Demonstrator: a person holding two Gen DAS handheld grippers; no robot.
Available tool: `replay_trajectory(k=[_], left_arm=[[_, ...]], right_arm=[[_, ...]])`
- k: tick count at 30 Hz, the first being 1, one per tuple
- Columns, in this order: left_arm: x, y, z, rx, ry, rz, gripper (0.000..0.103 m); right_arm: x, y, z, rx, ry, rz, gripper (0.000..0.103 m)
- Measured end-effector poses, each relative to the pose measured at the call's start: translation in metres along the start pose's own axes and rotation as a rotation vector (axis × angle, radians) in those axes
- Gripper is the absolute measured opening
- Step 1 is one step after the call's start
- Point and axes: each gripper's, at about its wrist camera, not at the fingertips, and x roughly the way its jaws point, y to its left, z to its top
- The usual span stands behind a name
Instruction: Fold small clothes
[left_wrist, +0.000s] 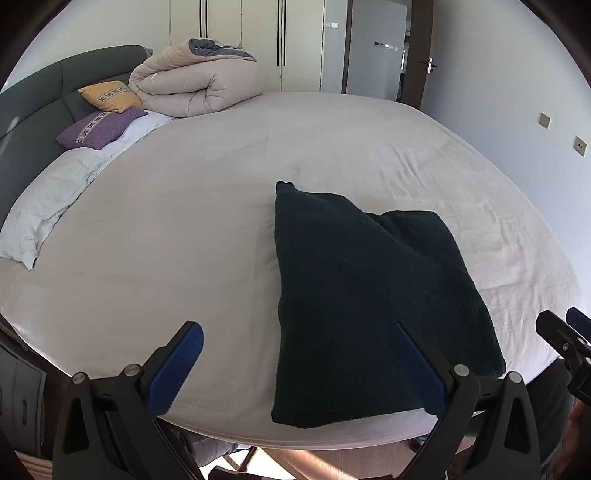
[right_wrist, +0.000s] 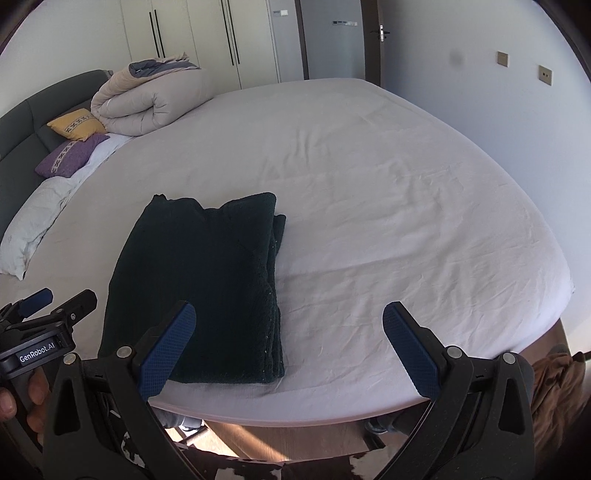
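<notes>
While both grippers gape, folded dark garment (right_wrist: 199, 280) lies beyond their fingers (right_wrist: 166, 347).

Before me spreads a wide bed in a white sheet (left_wrist: 229, 206), a dark grey padded headboard (left_wrist: 33, 122), tall white wardrobe doors (right_wrist: 192, 37) behind.

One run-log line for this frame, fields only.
garment: dark green garment folded, flat near bed edge | left gripper: open, empty | right gripper: open, empty | contact: none

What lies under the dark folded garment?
The dark green knitted garment, folded in layers, rests on the bed's white sheet. Anything between its layers or beneath it is covered.
</notes>
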Motion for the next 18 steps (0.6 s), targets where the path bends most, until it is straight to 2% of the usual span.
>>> replay_trajectory(k=[18], left_arm=[[0.005,0.002,-0.002,0.005,0.008,-0.008,0.103]], right_arm=[[0.013,0.011,-0.004,-0.008,0.029,0.002,0.103]])
